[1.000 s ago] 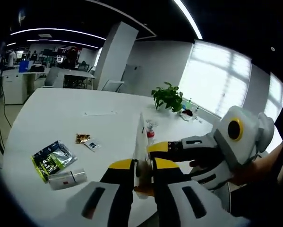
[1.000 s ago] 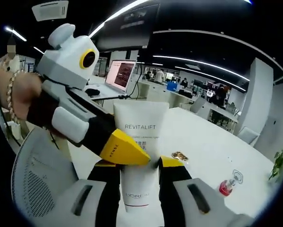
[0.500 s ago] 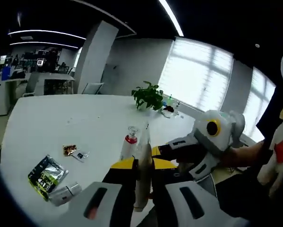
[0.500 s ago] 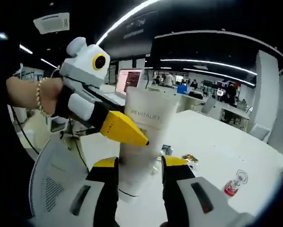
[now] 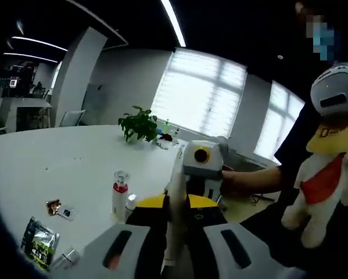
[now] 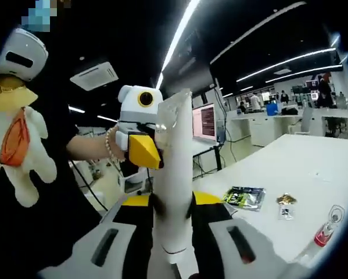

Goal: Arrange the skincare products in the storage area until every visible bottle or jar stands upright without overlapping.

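Both hand-held grippers clamp one white tube (image 6: 175,174) held up off the table (image 5: 63,168) — the left hand-held gripper (image 5: 175,204) and the right hand-held gripper (image 6: 172,202). On the table stand a small red-capped bottle (image 5: 120,195), a green packet (image 5: 39,243) and a potted plant (image 5: 140,124).

The left gripper (image 5: 175,204) rises from the lower middle of the left gripper view, jaws closed on a white tube (image 5: 175,221). The right gripper (image 6: 171,203), lower centre of the right gripper view, clamps the same tube. A braceleted hand (image 6: 111,152) grips the left gripper, centre left.
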{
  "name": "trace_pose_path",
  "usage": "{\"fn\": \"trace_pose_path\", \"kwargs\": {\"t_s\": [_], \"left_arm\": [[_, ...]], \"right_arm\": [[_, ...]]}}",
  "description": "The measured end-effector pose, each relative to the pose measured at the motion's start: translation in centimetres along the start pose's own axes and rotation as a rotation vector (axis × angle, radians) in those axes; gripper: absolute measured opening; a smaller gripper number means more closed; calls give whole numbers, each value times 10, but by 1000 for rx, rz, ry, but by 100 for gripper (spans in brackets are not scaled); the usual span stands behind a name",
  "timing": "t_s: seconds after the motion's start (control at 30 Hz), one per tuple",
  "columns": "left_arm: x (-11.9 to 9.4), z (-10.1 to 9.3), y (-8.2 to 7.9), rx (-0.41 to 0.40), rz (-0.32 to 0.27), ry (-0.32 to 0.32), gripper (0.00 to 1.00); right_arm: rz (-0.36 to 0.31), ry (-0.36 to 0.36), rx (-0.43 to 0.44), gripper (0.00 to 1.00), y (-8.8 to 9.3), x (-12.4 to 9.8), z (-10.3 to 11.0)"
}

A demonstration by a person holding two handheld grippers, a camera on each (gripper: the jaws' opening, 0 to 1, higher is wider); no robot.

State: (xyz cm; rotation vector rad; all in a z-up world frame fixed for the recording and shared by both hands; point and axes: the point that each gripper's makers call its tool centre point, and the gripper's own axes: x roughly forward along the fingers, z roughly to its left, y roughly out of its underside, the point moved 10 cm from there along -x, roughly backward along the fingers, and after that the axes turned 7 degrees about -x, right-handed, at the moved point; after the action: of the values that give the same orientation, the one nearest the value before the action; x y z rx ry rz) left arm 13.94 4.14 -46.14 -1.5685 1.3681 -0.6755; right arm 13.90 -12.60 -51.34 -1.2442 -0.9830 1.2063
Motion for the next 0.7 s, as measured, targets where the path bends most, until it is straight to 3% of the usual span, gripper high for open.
{"fn": "trace_pose_path", "kwargs": {"t_s": [0.13,0.2,0.33,0.47,0.7], "left_arm": [[3,-1,-4,15,11,26,7],[4,-2,-5,44,46,38,7],[9,-4,-6,102,132,29,9],[13,-9,-9,217,221,17,10],[22,-11,-12,346,324,-24,11]], "right_arm": [[-14,37,-53,22,-2,0,4],[-16,58,-81,21,-1,0,6],[60,85,-175,20,1,-2,8],[119,76,-242,19,-5,-5,9],[158,91,-271,19,-5,-7,3]]}}
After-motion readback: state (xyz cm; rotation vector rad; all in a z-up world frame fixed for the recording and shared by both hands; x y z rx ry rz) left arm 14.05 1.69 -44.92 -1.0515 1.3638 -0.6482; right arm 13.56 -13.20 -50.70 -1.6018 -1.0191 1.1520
